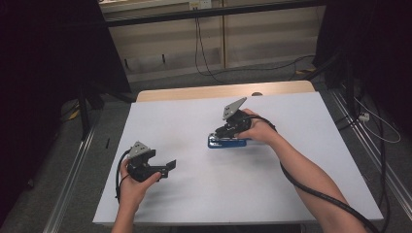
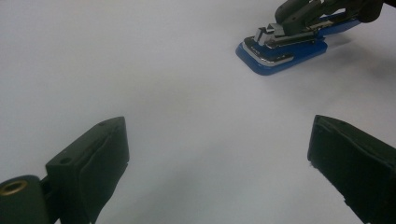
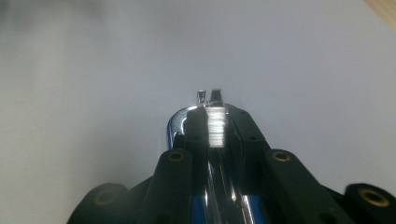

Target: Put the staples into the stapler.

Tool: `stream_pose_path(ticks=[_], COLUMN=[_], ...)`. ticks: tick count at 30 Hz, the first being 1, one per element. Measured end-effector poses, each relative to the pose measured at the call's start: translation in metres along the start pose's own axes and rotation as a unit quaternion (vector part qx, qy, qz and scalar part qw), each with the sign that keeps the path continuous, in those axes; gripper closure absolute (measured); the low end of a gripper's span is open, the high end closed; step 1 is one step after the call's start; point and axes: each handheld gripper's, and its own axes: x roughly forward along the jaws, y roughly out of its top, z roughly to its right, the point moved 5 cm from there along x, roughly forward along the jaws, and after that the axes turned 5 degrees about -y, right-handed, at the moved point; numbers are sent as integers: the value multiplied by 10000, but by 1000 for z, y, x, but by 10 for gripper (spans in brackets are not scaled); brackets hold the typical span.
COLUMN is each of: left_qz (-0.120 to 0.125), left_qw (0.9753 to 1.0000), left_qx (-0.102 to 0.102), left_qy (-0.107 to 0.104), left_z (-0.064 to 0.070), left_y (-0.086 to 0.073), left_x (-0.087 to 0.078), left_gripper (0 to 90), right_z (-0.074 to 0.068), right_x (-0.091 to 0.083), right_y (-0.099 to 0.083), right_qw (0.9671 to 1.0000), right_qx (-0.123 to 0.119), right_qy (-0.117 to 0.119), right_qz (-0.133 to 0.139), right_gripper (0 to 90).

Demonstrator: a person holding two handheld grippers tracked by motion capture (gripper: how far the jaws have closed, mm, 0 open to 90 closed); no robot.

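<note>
- My right gripper [image 1: 224,132] has its fingers [image 3: 173,182] clamped together on the blue stapler [image 1: 227,142], one black finger on each side of its chrome top.
- In the right gripper view the chrome strip runs straight up between my fingers, shiny and streaked with glare, ending in a rounded nose with two small metal tabs.
- The stapler's base is glossy blue plastic, long and flat with rounded corners; it lies on the tabletop [image 1: 194,116] a little right of centre, its nose toward my left side.
- My left gripper [image 1: 165,167] has its fingers [image 2: 100,154] wide apart, with nothing between them; they are matte black blocks with a soft-looking dark pad on the inner face and a brass-ringed screw hole at the base.
- From the left gripper view the stapler [image 2: 280,49] sits well apart, up and to the right, with bare surface between it and my open fingers.
- A grey three-cornered plate tops each gripper, and a thick black cable [image 1: 311,187] trails back along my right forearm.
- The tabletop is a smooth, pale, matte sheet, with open room all around the stapler on every side; a strip of light wood [image 1: 194,92] shows along its far edge.
- Beyond it are a grey floor, black curtains to either side, pale wall panels and hanging cables.
</note>
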Motion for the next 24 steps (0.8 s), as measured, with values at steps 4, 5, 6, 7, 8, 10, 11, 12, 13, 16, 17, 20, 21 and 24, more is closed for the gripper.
stream_pose_path(ticks=[4,5,6,7,8,10,11,12,13,16,17,20,21,24], left_qz=[4,5,6,5,-1,4,12,10,7,13,-6,-10,-6,3], left_qw=[10000,10000,10000,10000,10000,10000,10000,10000,10000,10000,10000,10000,10000,10000], left_qx=[-29,-19,-17,-15,-6,-20,-21,-27,-30,-24,-24,-17,-21,-29], left_qy=[-8,-3,-6,-4,-4,1,0,-7,-6,0,-1,1,-2,-2], left_z=[0,0,0,0,0,0,0,0,0,-1,0,0,0,-1], left_y=[0,0,0,0,0,0,0,0,0,0,0,0,0,0], left_x=[0,0,0,0,0,0,0,0,0,0,0,0,0,0], left_gripper=[56,56,56,56,56,56,56,56,56,56,56,56,56,56], right_z=[-1,-1,-1,0,0,0,0,0,0,0,0,1,1,1], right_x=[1,1,1,1,1,1,1,1,2,2,2,2,2,2], right_y=[0,0,0,0,0,0,0,-1,0,0,0,0,0,-1], right_qw=[10000,10000,10000,10000,10000,10000,10000,10000,10000,10000,10000,9999,9999,9999], right_qx=[-6,0,-25,-22,-15,-45,-26,-31,-43,-66,-63,-71,-66,-46], right_qy=[9,18,16,14,14,19,32,41,41,52,63,74,80,90], right_qz=[-16,-22,-12,-11,-20,-26,-33,-49,-44,-42,-43,-31,-23,-11], right_gripper=[797,797,797,797,797,797,797,797,797,797,797,797,797,797])
